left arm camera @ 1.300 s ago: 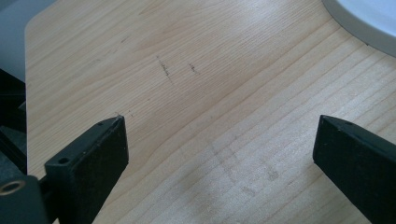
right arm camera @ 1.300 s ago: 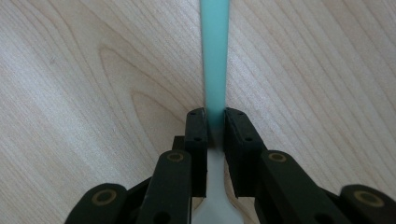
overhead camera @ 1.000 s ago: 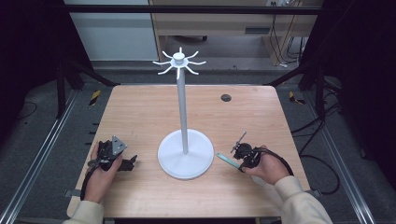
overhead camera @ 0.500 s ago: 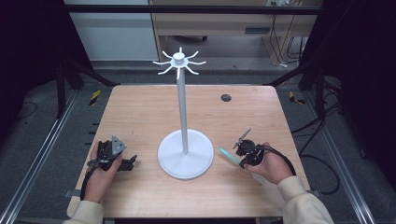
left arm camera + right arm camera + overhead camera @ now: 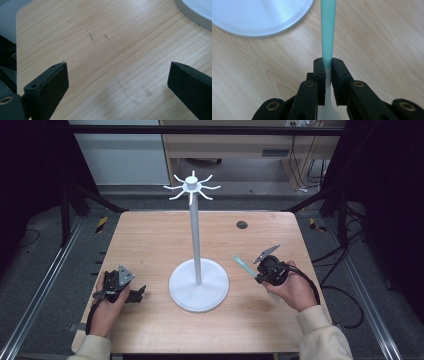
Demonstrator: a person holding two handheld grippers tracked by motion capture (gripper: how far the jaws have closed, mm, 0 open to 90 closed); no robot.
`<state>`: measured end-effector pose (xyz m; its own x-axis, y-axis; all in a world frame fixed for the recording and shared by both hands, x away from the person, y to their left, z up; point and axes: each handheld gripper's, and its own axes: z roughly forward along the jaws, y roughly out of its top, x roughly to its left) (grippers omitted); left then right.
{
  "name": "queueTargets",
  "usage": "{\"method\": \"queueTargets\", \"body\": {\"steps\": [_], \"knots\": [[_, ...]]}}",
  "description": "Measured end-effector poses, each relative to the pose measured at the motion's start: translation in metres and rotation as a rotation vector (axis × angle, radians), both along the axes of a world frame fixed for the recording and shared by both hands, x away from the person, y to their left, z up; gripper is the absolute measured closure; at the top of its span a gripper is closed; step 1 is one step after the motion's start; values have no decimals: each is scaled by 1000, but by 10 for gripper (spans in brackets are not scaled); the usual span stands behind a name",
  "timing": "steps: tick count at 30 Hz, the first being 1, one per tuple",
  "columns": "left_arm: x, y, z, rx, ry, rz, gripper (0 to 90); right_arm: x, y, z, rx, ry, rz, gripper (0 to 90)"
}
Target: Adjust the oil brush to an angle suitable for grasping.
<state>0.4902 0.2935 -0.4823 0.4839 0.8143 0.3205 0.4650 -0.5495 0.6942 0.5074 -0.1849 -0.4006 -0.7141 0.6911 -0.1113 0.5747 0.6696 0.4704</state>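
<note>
Near the table's (image 5: pixel 150 240) front edge, we hold two grippers. Our left gripper (image 5: pixel 136 294) rests by the front left corner, jaws wide apart with nothing between them. Our right gripper (image 5: pixel 257 274), toward the right edge, clamps a slim teal strip (image 5: pixel 243 265) that juts out above the wood. At the centre stands a white stand (image 5: pixel 198 285), its hooks at the top.

A light wooden table (image 5: pixel 150 240) with rounded corners is standing on grey carpeted floor (image 5: pixel 45 270), metal rails (image 5: pixel 40 295) running along both sides. Behind, a wooden cabinet (image 5: pixel 225 145) and pale wall panel (image 5: pixel 120 155) are sitting in dim light.
</note>
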Motion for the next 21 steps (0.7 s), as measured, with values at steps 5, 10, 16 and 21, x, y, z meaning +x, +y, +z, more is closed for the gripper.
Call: {"method": "queueTargets", "body": {"steps": [5, 10, 16, 21], "knots": [[0, 4, 1, -15, -6, 15, 29, 0, 5, 6, 50, -56, -5, 822], [-1, 3, 1, -27, -12, 15, 28, 3, 3, 10, 121, -89, -31, 822], [-1, 4, 1, -32, -12, 20, 29, 4, 0, 8, 182, -117, -64, 822], [-1, 4, 2, -29, -14, 19, 29, 6, -3, 4, 178, -127, -88, 823]]}}
